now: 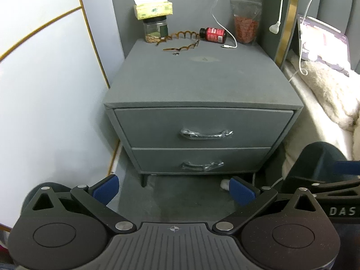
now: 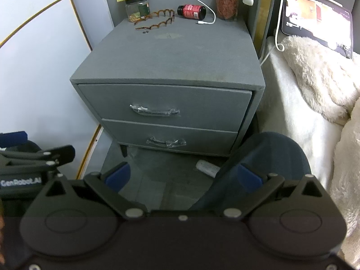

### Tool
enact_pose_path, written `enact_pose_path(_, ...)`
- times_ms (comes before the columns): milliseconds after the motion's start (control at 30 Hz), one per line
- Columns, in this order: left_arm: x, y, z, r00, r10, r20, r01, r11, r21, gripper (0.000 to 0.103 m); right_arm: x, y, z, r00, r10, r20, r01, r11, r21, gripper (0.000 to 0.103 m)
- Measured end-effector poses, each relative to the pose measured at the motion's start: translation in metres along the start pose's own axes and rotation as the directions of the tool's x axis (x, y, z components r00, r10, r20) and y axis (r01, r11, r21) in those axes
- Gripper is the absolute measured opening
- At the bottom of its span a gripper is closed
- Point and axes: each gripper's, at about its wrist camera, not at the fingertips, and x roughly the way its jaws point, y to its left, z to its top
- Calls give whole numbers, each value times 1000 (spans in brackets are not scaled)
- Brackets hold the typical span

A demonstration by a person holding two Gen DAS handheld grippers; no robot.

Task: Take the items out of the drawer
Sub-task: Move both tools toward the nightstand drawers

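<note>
A grey fabric nightstand [image 1: 198,83] [image 2: 171,58] stands ahead with two drawers, both closed. The top drawer [image 1: 202,128] [image 2: 166,108] and the bottom drawer [image 1: 200,160] [image 2: 168,139] each carry a plastic-wrapped metal handle [image 1: 205,133] [image 2: 154,110]. My left gripper [image 1: 174,190] hovers open over the floor in front of the bottom drawer, holding nothing. My right gripper [image 2: 183,176] is also open and empty, low in front of the nightstand, apart from it. What the drawers hold is hidden.
On the nightstand top sit a jar [image 1: 155,29] under a tissue box [image 1: 153,9], a brown hair comb [image 1: 180,41], a red-labelled bottle [image 1: 212,34], a snack pouch [image 1: 245,20] and a white cable [image 1: 229,38]. A bed with a fluffy blanket [image 2: 319,83] flanks the right; a white panel [image 1: 45,90] flanks the left. A white object [image 2: 207,167] lies on the floor.
</note>
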Motion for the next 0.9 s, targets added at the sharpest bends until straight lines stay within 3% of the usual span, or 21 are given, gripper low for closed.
enact_pose_path(167, 9, -6, 3, 998, 60, -20, -60, 998, -7, 103, -7, -1, 5, 999, -22, 23, 23, 999, -32, 103)
enact_pose_path(667, 86, -3, 28, 983, -75, -166, 51, 988, -143, 103, 45, -10, 39, 993, -13, -119, 15, 1000, 10, 103)
enact_pose_path(900, 110, -5, 27, 979, -72, -192, 46, 989, -139, 103, 70, -8, 47, 986, -21, -165, 23, 1000, 10, 103)
